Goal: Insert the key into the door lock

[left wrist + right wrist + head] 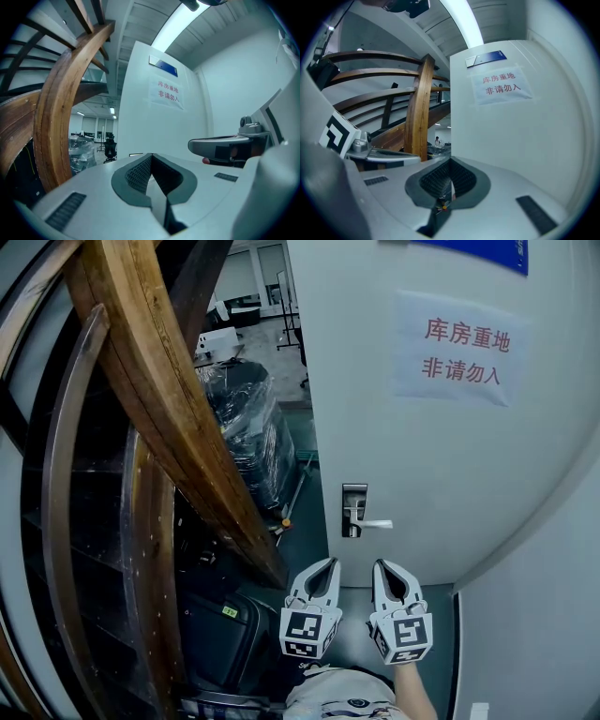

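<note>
The thin silver key (452, 188) shows as an edge-on sliver pinched in the closed jaws of my right gripper (379, 564); my left gripper (332, 562), just beside it, has its jaws together, empty. Both tips sit apart from the silver lock plate with lever handle (353, 511) on the pale grey door (450, 456), open air between. The door's free edge runs just left of the lock, a curved brown wooden stair rail (159, 399) crowds my left, a pale wall (534, 634) my right.

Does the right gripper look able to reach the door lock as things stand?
Probably yes: open space lies between the right gripper, gripping the key, and the door lock ahead; the left gripper sits alongside, not across.
</note>
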The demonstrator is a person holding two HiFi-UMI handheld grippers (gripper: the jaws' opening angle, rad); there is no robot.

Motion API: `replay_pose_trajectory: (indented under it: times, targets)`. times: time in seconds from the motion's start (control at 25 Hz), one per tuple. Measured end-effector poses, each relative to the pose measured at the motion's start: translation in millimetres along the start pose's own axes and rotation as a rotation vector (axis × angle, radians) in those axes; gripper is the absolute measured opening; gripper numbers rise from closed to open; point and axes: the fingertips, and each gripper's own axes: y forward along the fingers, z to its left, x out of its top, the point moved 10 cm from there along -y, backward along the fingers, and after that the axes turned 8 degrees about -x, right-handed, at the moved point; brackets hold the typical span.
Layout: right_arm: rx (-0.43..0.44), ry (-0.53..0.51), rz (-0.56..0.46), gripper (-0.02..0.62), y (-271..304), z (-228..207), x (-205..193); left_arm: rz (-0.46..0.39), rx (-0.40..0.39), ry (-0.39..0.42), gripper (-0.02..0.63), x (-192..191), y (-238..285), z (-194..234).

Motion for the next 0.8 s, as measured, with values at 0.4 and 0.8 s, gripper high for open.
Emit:
replay_pose_trajectory:
  times: [0.4, 0.8]
  targets:
    - [0.017, -0.001, -0.001, 0.006, 0.4, 5.9, 0.7, 0.0, 0.006, 0.005, 0.005, 0.2, -4.9, 2.7]
    - [0.019, 0.007, 0.002, 0.006, 2.8, 6.0, -0.7, -0.001, 0.008, 0.001, 0.005, -0.5, -3.8, 3.7]
